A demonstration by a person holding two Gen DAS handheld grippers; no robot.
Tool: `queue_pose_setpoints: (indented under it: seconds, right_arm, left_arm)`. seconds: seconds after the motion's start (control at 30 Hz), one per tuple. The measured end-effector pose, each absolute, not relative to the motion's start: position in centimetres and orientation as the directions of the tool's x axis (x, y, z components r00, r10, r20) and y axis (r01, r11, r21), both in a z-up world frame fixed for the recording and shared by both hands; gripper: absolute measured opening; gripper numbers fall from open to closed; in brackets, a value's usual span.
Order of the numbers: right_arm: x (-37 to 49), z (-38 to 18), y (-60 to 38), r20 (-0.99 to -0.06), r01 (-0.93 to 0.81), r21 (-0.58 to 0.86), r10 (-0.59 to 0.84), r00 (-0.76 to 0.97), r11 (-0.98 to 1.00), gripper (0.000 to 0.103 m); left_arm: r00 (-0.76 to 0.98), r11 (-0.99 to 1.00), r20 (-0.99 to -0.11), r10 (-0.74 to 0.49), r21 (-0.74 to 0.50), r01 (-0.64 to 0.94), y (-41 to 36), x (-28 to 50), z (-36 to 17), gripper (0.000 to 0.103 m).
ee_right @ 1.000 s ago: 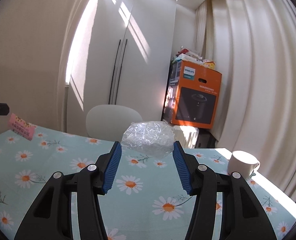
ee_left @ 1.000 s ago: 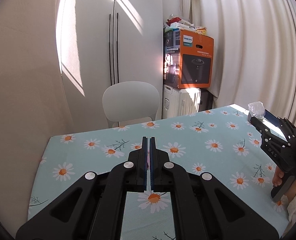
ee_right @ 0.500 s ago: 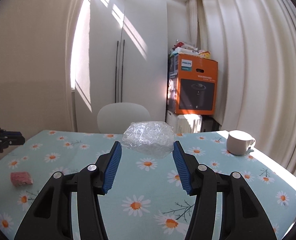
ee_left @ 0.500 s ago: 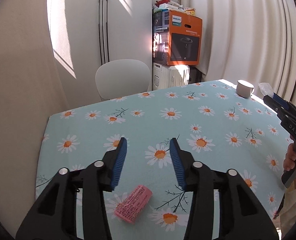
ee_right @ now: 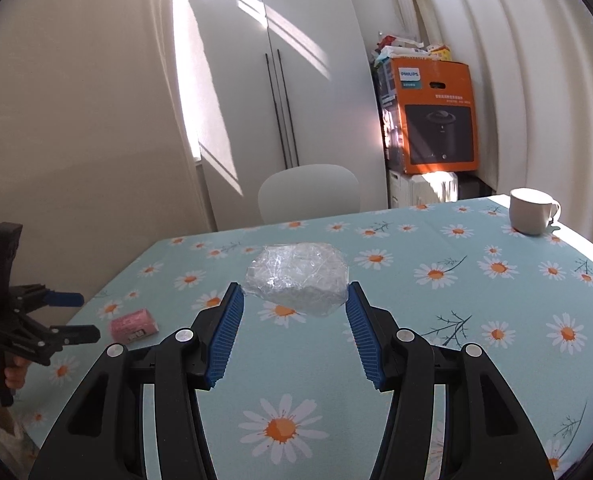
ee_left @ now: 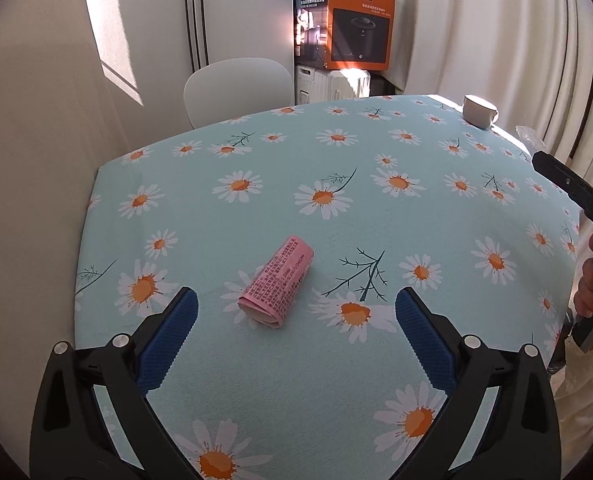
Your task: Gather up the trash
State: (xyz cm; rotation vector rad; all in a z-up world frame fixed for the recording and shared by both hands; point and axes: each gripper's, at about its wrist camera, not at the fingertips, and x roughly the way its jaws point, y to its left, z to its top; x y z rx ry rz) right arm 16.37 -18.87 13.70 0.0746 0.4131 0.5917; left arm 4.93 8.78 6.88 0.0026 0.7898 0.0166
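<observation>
Down on the daisy-print tablecloth (ee_left: 256, 216) lies a pink rolled wrapper (ee_left: 277, 285), flat on the cloth, just ahead of the left gripper (ee_left: 294, 308) and between the lines of its two blue pads (ee_left: 168, 336), a little nearer the left one. Those jaws have just been opening and now stand wide, touching nothing; the wrapper lies free beyond the pad tips.

Over on the other side, the right gripper (ee_right: 294, 300) holds a crumpled clear plastic wad (ee_right: 296, 278) pinched between its pad tips, jaws at a middling width, the wad carried above the cloth.

From the left wrist view only one black finger of the right gripper shows at the frame's edge, with part of a hand on its handle; the plastic is a mere scrap there. The print on the wrapper is too small to read.

A white mug (ee_right: 533, 211) stands near the far right edge of the table; I cannot see into it. An orange box (ee_right: 434, 118) sits stacked beyond, with packets piled on top.
</observation>
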Motion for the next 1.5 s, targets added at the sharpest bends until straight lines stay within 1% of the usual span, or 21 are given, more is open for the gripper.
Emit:
queue_pose_setpoints:
  seconds: [0.2,0.3,0.33,0.37,0.4,0.43,0.53,0.63,0.8,0.97,1.03,1.13,1.23,1.33,1.43,1.5]
  right_arm:
    - [14.0,12.6,-18.9,-0.36,-0.544,0.205,0.579,0.731,0.814,0.05]
    - [13.4,12.1,-18.8,-0.373,-0.551,0.201,0.583,0.721,0.81,0.05]
    - [13.3,12.0,-18.7,-0.381,-0.559,0.198,0.588,0.713,0.805,0.05]
    - [13.2,11.8,-18.5,-0.391,-0.565,0.187,0.589,0.707,0.804,0.05]
    - [13.1,11.6,-18.3,-0.403,-0.566,0.17,0.581,0.707,0.807,0.05]
    - [12.9,11.4,-18.2,-0.415,-0.568,0.156,0.576,0.705,0.808,0.05]
    - [12.3,10.6,-17.7,-0.437,-0.573,0.105,0.556,0.707,0.812,0.05]
    - [12.0,10.0,-17.3,-0.452,-0.568,0.068,0.532,0.716,0.821,0.05]
    - [12.1,9.3,-17.3,-0.464,-0.556,0.058,0.515,0.72,0.829,0.05]
    - [11.9,9.4,-17.8,-0.462,-0.538,0.041,0.493,0.737,0.842,0.05]
    - [11.8,9.5,-18.2,-0.46,-0.534,0.038,0.489,0.741,0.845,0.05]
    - [11.6,9.8,-19.0,-0.455,-0.509,0.023,0.463,0.761,0.86,0.05]
    - [11.5,10.3,-20.5,-0.445,-0.492,0.036,0.454,0.772,0.87,0.05]
    - [11.3,10.6,-22.3,-0.431,-0.45,0.031,0.418,0.8,0.892,0.05]
    - [11.1,10.9,-24.6,-0.424,-0.421,0.037,0.396,0.814,0.906,0.05]
    - [10.9,10.9,-26.1,-0.427,-0.399,0.027,0.372,0.824,0.916,0.05]
  left_arm:
    - [0.651,1.0,-0.759,0.006,-0.007,-0.017,9.7,6.7,4.7,0.097]
    - [0.647,1.0,-0.762,0.011,0.002,-0.015,10.0,7.3,4.1,0.096]
    - [0.651,1.0,-0.759,0.027,0.02,-0.018,9.9,7.4,4.0,0.086]
    - [0.647,1.0,-0.762,0.03,0.027,-0.014,9.8,7.6,3.8,0.068]
    - [0.636,1.0,-0.772,0.026,0.027,-0.009,9.8,7.9,3.6,0.056]
    - [0.622,1.0,-0.783,0.03,0.027,-0.015,9.8,8.3,3.3,0.037]
    - [0.638,0.998,-0.768,0.058,0.053,-0.027,9.8,8.3,3.5,0.037]
    - [0.645,1.0,-0.764,0.027,0.018,-0.021,9.8,7.9,3.7,0.037]
    - [0.665,0.999,-0.747,0.022,0.048,0.021,8.1,6.9,4.2,0.036]
    - [0.679,0.992,-0.734,-0.019,0.07,0.104,5.1,6.2,4.7,0.036]
    - [0.682,0.988,-0.729,-0.054,0.06,0.142,3.8,6.0,5.1,0.036]
    - [0.692,0.979,-0.719,-0.065,0.087,0.183,1.6,5.9,5.6,0.036]
    - [0.694,0.971,-0.712,-0.103,0.079,0.224,-0.7,6.0,6.2,0.036]
    - [0.701,0.962,-0.705,-0.11,0.1,0.253,-3.2,6.4,6.9,0.036]
    - [0.687,0.949,-0.711,-0.154,0.088,0.304,-5.9,6.5,7.5,0.036]
    - [0.674,0.936,-0.72,-0.166,0.101,0.338,-7.8,6.4,7.8,0.036]
